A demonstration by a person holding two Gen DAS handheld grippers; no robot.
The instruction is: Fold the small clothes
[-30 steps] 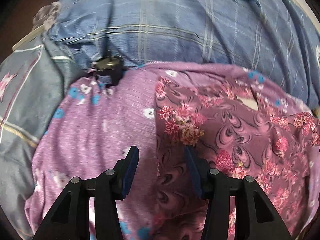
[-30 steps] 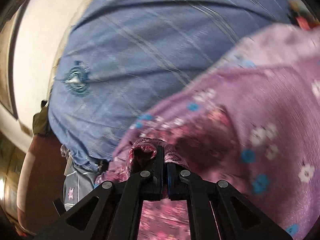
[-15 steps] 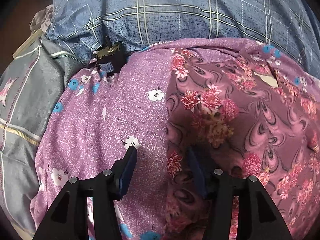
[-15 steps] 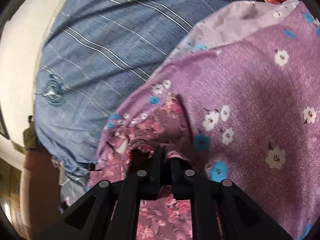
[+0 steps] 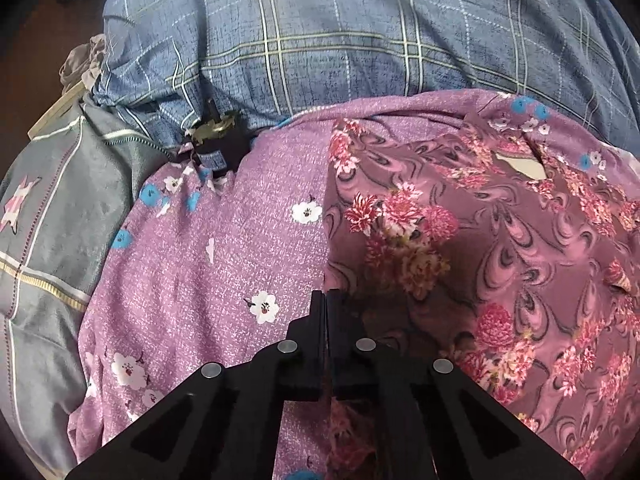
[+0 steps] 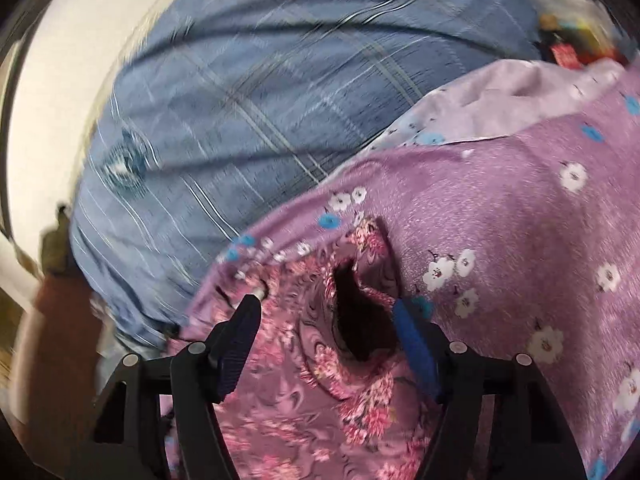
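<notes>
The small garment of dark mauve cloth printed with pink flowers [image 5: 500,248] lies spread on the lilac bedspread with white and blue blossoms [image 5: 208,248], its landmark here, so it can be folded flat. The left gripper [image 5: 327,300] has just closed at the garment's edge where it meets the bedspread, apparently pinching that edge to lift it. The right gripper [image 6: 326,314] has just opened; the garment's raised fold sits loose between its spread jaws, seemingly released.

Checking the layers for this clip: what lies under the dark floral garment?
The dark floral garment lies on a lilac flowered cloth, itself spread over a blue checked bedcover. Whatever lies beneath the garment's middle is covered.
</notes>
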